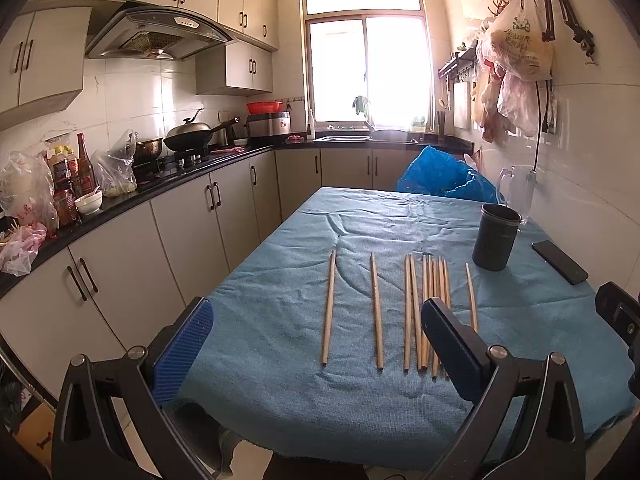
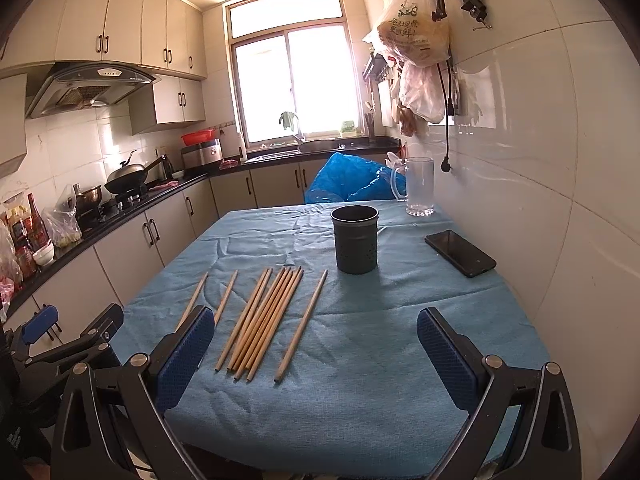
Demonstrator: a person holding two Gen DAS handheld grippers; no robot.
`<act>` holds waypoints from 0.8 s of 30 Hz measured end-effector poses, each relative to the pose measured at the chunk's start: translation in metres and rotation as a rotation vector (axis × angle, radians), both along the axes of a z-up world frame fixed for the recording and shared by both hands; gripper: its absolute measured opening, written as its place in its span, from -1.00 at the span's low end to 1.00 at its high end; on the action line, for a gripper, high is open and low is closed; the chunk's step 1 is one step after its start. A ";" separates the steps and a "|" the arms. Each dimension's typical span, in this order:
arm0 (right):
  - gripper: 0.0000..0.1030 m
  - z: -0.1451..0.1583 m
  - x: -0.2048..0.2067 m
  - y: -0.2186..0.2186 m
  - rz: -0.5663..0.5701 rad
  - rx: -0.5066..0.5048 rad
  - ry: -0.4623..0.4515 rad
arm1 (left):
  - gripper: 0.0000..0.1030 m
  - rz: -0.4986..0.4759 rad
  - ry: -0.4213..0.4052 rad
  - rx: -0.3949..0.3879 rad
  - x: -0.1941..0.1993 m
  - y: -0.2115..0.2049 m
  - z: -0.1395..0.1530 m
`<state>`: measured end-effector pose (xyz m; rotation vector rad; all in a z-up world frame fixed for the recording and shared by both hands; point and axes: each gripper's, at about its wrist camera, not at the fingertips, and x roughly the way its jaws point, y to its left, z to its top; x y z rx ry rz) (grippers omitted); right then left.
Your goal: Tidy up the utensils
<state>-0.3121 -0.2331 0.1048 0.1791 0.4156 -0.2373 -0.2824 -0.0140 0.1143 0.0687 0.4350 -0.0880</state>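
Several wooden chopsticks (image 1: 426,312) lie side by side on the blue cloth-covered table (image 1: 280,360), a tight bundle with single sticks to either side. They also show in the right wrist view (image 2: 264,318). A dark perforated utensil holder (image 1: 494,237) stands upright behind them, also seen from the right (image 2: 355,239). My left gripper (image 1: 316,340) is open and empty, above the near table edge in front of the chopsticks. My right gripper (image 2: 316,346) is open and empty, just right of the bundle.
A black phone (image 2: 460,253) lies at the table's right, near the tiled wall. A clear glass mug (image 2: 418,186) and a blue plastic bag (image 2: 348,178) are at the far end. The kitchen counter (image 1: 120,204) with bottles and a wok runs along the left.
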 end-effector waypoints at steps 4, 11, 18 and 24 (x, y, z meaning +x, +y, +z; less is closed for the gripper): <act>0.99 -0.001 0.000 0.001 0.000 0.002 0.003 | 1.00 -0.001 0.001 0.001 0.000 0.001 -0.001; 0.99 -0.001 0.000 0.000 0.001 0.002 0.006 | 1.00 0.000 0.002 0.001 0.000 0.001 -0.001; 0.99 -0.001 0.000 0.001 0.001 0.002 0.006 | 1.00 0.000 0.003 0.001 0.000 0.001 -0.002; 0.99 -0.001 -0.001 0.001 0.001 0.002 0.007 | 1.00 -0.001 0.004 0.001 0.000 0.001 -0.002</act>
